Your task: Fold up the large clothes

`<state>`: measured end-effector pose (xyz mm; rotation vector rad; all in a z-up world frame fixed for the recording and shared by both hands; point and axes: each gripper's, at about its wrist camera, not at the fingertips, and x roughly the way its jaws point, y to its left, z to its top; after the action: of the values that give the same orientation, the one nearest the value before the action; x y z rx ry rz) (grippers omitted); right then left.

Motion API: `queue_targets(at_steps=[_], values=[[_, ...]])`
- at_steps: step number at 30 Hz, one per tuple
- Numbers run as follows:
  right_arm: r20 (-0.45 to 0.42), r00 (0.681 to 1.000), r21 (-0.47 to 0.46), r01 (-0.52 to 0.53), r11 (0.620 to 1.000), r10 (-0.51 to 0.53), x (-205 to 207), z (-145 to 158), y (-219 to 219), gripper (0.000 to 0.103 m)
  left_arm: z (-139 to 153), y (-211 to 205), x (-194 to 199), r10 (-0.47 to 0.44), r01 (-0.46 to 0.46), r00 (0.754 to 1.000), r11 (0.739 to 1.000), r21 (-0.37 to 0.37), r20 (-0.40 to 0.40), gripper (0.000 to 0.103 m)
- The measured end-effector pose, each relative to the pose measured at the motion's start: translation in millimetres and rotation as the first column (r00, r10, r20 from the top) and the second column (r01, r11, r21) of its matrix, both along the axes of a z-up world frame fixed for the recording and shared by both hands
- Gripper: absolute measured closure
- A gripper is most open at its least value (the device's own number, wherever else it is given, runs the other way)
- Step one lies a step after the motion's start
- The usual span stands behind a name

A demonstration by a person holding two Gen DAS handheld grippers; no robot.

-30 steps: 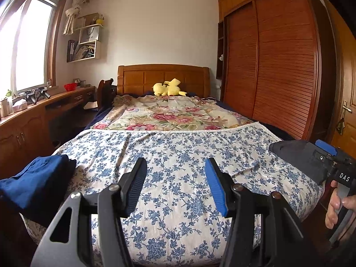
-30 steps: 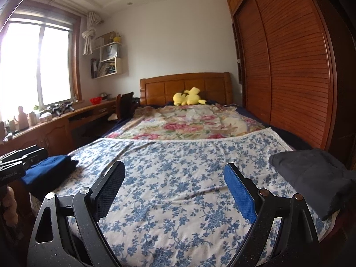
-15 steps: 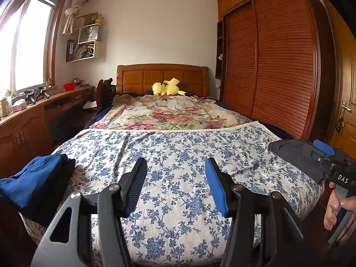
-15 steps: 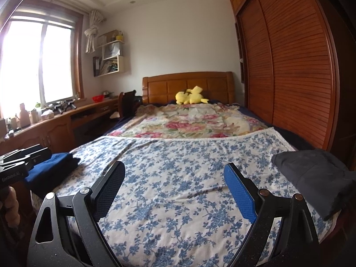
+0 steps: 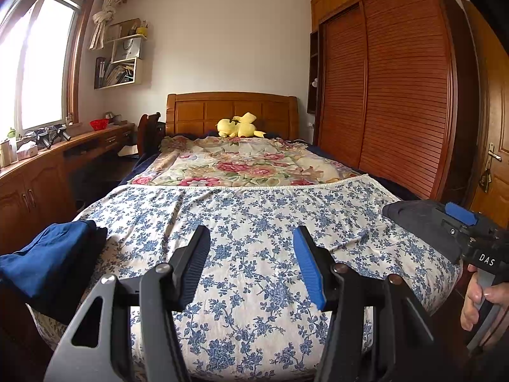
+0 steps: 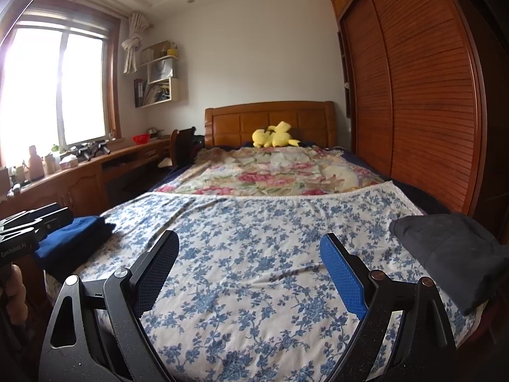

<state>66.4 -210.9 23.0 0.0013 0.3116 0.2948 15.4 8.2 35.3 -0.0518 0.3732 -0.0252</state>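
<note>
A folded blue garment [image 5: 47,264] [image 6: 71,243] lies on the bed's near left corner, over a dark piece. A folded dark grey garment [image 6: 445,254] [image 5: 420,226] lies on the near right corner. Both rest on a blue-flowered sheet [image 5: 254,222] [image 6: 254,238]. My left gripper [image 5: 251,264] hovers open over the sheet's near end, nothing between its fingers. My right gripper [image 6: 249,270] stands wide open over the same sheet, also empty. The right gripper's body and a hand [image 5: 477,289] show at the left wrist view's right edge.
A rose-patterned quilt [image 5: 241,165] covers the far half of the bed, with a yellow plush toy [image 5: 238,125] at the wooden headboard. A desk with clutter [image 5: 47,146] runs along the left under the window. Slatted wardrobe doors [image 5: 397,95] stand close on the right.
</note>
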Motion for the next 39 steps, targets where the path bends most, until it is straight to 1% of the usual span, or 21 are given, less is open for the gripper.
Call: queue_targets(at_steps=[39], values=[[-0.002,1.0,-0.004,-0.002,1.0,0.002,-1.9,-0.9,1.4,0.011,0.7,-2.7,-1.8,-0.004,0.004,1.0,1.0,0.001,0.003,0.049]])
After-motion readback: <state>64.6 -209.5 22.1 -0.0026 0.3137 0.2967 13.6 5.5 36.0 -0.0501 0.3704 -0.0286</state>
